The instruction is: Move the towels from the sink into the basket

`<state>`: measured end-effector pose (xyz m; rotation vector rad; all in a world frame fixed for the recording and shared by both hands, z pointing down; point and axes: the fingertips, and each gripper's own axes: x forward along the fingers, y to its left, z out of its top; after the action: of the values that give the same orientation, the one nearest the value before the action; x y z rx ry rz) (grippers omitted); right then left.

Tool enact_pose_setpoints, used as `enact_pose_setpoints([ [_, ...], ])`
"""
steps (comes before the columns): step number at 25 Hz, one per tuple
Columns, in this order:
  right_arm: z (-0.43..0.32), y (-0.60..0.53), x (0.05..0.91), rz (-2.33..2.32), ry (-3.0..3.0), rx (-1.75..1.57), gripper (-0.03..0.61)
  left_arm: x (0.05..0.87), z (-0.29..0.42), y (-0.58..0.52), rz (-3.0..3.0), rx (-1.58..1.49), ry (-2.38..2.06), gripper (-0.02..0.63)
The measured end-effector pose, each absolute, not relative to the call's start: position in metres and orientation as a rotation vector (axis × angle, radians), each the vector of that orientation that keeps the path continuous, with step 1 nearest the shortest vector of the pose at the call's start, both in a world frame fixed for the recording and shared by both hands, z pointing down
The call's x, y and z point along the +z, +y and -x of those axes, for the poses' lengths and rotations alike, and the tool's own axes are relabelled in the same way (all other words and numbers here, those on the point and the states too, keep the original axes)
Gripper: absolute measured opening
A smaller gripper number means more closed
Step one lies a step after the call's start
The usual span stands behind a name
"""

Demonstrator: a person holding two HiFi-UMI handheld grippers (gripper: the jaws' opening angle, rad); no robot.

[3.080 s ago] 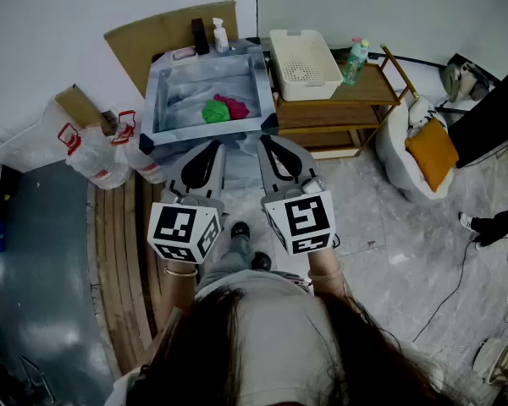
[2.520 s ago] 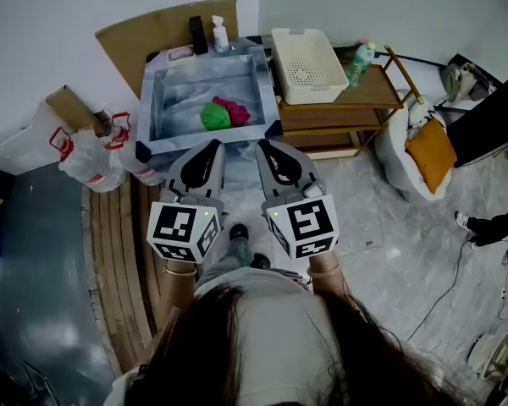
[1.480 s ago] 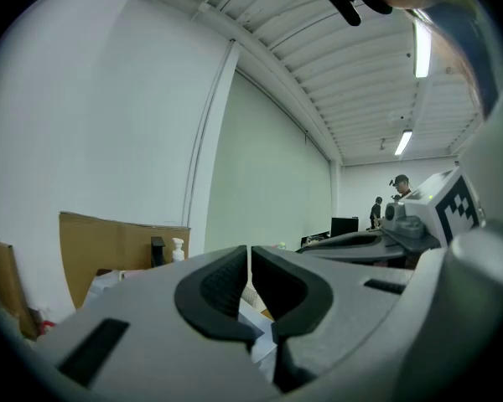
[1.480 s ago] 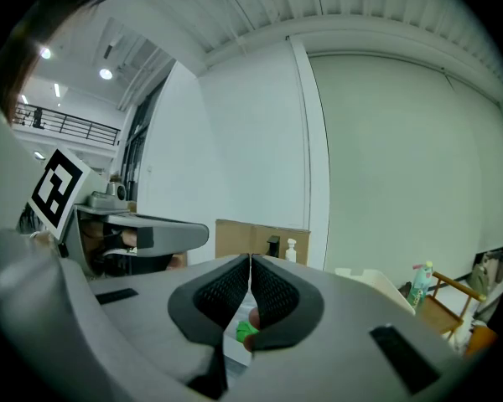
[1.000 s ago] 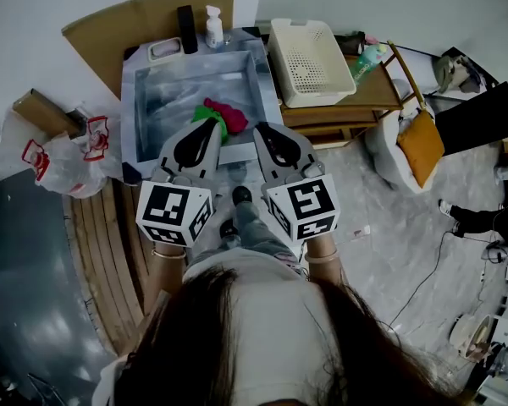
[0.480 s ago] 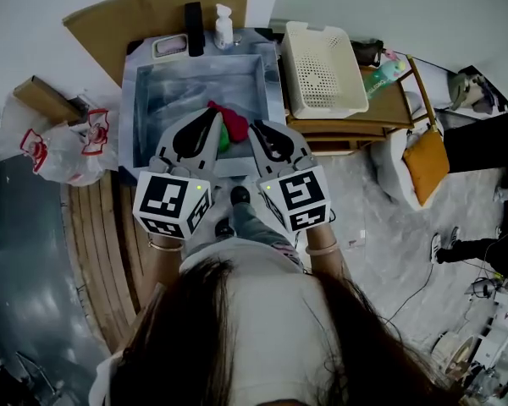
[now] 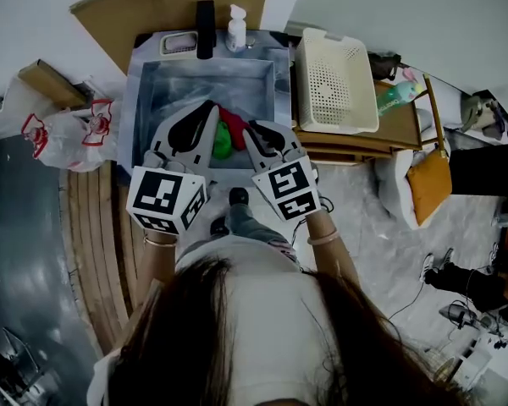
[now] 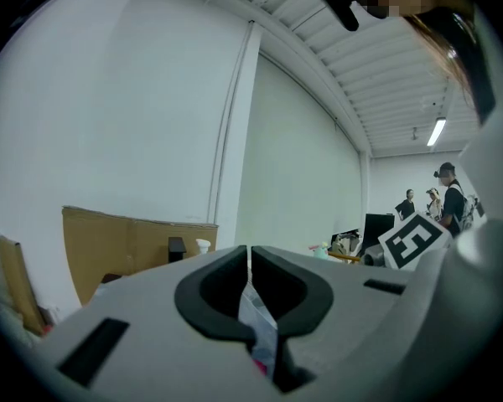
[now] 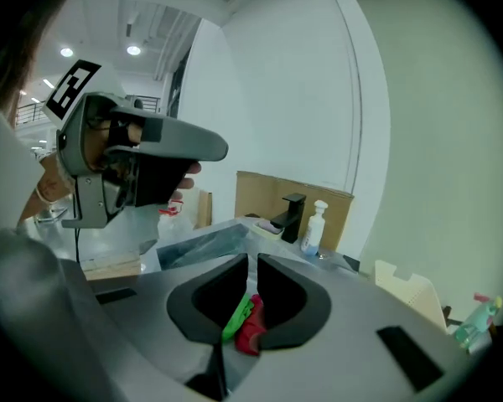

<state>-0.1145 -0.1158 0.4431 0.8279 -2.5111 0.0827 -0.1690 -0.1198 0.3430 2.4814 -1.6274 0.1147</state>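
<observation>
Two towels lie bunched in the sink (image 7: 178, 83): the green towel (image 7: 221, 142) touching the red towel (image 7: 234, 127), straight ahead and below my right gripper (image 7: 256, 128), the left gripper (image 7: 205, 112) alongside. Both pairs of jaws are pressed together, empty.

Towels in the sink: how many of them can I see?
2. A green towel and a red towel lie bunched together, touching, near the front wall of the sink, the red one to the right. Another could be hidden beneath them.
</observation>
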Motion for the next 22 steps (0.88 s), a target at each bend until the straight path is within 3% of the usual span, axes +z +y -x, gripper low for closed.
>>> enact_pose_setpoints([
  [22,0.142,-0.150,0.571,-0.414,-2.229,-0.040,0.138,0.370,0.191,-0.168,-2.354,0.128,-1.702,0.009],
])
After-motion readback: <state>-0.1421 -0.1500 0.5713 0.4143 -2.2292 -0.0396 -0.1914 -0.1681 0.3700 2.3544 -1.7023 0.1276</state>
